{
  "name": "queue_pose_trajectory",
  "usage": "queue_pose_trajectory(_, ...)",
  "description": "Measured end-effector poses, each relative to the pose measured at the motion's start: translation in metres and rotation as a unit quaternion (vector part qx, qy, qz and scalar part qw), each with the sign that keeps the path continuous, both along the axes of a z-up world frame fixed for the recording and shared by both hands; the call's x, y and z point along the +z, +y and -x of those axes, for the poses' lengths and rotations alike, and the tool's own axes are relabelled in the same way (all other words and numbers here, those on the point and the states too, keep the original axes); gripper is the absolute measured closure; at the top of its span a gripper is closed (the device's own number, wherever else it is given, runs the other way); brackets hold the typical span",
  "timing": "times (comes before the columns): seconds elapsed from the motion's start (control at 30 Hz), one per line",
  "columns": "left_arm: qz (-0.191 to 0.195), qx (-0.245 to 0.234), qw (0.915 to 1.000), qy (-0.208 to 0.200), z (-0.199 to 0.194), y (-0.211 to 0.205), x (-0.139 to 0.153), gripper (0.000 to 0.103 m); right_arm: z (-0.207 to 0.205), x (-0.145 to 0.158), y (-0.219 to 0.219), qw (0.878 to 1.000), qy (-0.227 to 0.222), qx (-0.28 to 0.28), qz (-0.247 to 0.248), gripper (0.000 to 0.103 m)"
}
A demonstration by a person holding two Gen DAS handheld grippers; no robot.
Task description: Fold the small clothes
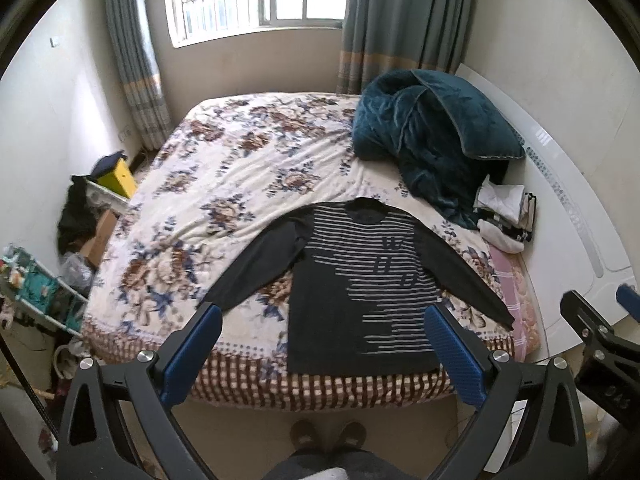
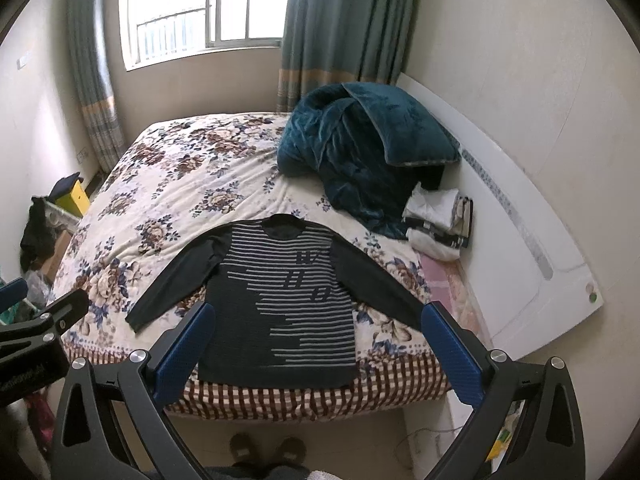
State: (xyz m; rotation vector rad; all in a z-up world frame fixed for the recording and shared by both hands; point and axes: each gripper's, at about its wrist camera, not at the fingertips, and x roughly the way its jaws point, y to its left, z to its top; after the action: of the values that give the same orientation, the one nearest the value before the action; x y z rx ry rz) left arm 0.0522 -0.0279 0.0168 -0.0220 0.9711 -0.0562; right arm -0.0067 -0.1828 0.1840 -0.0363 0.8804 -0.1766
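A dark long-sleeved sweater [image 1: 360, 280] with grey stripes lies flat, front up, on the near part of the flowered bed [image 1: 224, 184], both sleeves spread out and its hem at the bed's front edge. In the right wrist view the same sweater [image 2: 288, 304] fills the middle. My left gripper [image 1: 323, 314] is open, held above the floor in front of the bed, its blue pads framing the sweater's lower half. My right gripper [image 2: 316, 312] is open too, at about the same height, with nothing in either one. The right gripper also shows at the left wrist view's right edge.
A crumpled teal blanket [image 1: 432, 136] sits at the bed's far right. Folded clothes [image 1: 504, 216] are stacked beside it by the white headboard [image 1: 568, 200]. Clutter and a yellow box [image 1: 118, 178] stand left of the bed. A person's feet [image 1: 328, 436] are on the floor below.
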Motion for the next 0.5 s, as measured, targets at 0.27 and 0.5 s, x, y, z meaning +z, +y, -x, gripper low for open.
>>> queue_pose_trajectory(0.27,-0.016,-0.022,0.9994,0.022,-0.071,-0.027,-0.086,0.0,-0.047,-0.096,-0.08,0.99,0.041,-0.136,-0.026,0.0)
queue_pose_trajectory(0.5,-0.052,-0.029,0.9953,0.077,-0.134,-0.073,-0.172,0.0,-0.08,-0.215,-0.215,0.955,0.084,-0.279,-0.05,0.0)
